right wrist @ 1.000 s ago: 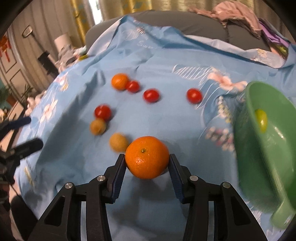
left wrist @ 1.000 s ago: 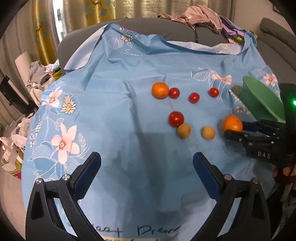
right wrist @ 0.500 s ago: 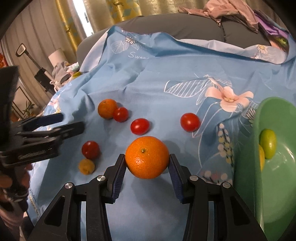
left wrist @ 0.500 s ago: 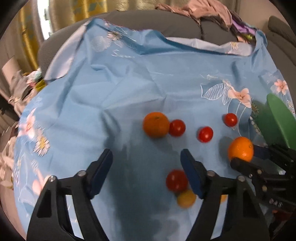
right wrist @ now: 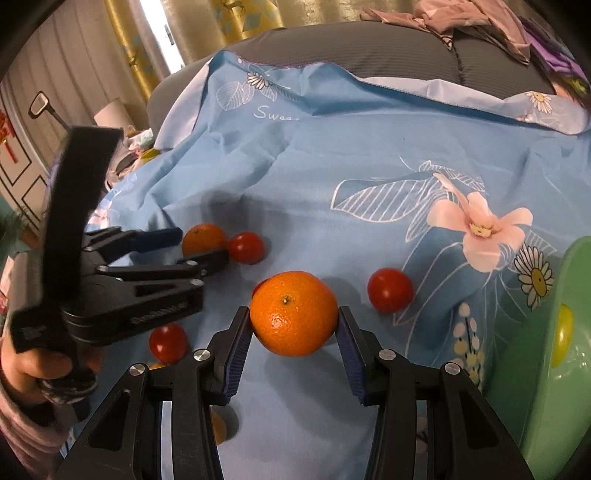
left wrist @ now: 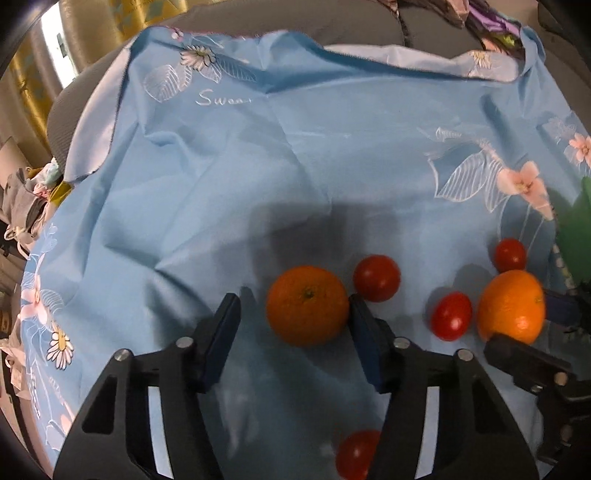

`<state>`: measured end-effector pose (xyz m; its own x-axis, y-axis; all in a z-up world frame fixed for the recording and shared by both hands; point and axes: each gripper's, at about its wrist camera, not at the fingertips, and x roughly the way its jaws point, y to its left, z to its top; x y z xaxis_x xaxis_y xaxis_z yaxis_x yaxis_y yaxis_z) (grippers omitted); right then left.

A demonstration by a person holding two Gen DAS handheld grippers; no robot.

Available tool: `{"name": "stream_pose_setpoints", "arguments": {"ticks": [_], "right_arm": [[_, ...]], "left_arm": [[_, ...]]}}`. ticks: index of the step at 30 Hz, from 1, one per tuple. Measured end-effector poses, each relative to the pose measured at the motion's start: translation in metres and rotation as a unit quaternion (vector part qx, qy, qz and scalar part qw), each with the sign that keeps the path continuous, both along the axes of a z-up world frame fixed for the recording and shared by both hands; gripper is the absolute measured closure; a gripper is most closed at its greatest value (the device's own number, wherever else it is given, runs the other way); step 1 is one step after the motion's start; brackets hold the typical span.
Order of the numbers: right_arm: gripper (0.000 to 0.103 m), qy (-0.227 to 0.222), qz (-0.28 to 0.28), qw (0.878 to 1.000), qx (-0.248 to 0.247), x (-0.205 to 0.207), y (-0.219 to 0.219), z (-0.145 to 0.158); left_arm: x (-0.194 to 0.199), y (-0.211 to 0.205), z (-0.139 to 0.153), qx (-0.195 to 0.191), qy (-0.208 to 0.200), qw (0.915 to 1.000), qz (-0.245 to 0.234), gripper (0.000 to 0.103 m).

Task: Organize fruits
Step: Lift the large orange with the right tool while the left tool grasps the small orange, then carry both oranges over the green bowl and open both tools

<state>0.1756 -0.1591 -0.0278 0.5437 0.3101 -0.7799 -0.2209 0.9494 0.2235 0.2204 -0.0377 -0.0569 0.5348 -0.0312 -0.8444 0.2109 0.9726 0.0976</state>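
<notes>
grey sofa behind, gold patterned curtains by a bright window.

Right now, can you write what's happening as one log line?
right gripper: shut on held orange | left gripper: open around second orange | green bowl: to the right

Between the fingers of the right hand-held gripper: one orange. Left of it, on the bedsheet, a second orange between the left hand-held gripper's fingers, a tomato just right. At far right, a bowl.
</notes>
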Motion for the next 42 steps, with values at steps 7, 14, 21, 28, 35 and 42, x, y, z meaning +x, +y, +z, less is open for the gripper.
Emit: {"name": "stream_pose_setpoints", "arguments": {"ticks": [7, 14, 21, 28, 35, 42], "right_arm": [[0.055, -0.005, -0.001, 1.000, 0.001, 0.001, 0.000, 0.004], [0.055, -0.019, -0.005, 1.000, 0.006, -0.017, -0.003, 0.018], [0.055, -0.040, -0.005, 0.999, 0.013, -0.046, -0.004, 0.034], [0.055, -0.060, 0.005, 0.998, 0.010, -0.086, -0.001, 0.054], [0.055, -0.073, 0.014, 0.997, 0.004, -0.115, 0.007, 0.067], [0.055, -0.090, 0.023, 0.996, 0.004, -0.137, 0.011, 0.080]], "left_arm": [[-0.004, -0.001, 0.005, -0.016, 0.000, 0.9999, 0.001, 0.062], [-0.045, -0.002, 0.034, -0.037, -0.015, 0.9992, -0.004, 0.062], [-0.097, -0.003, 0.066, -0.041, -0.054, 0.9977, -0.002, 0.062], [-0.146, -0.004, 0.085, -0.045, -0.076, 0.9961, -0.002, 0.061], [-0.175, -0.005, 0.097, -0.043, -0.091, 0.9949, 0.000, 0.061], [-0.200, -0.007, 0.108, -0.035, -0.111, 0.9932, -0.001, 0.061]]}}
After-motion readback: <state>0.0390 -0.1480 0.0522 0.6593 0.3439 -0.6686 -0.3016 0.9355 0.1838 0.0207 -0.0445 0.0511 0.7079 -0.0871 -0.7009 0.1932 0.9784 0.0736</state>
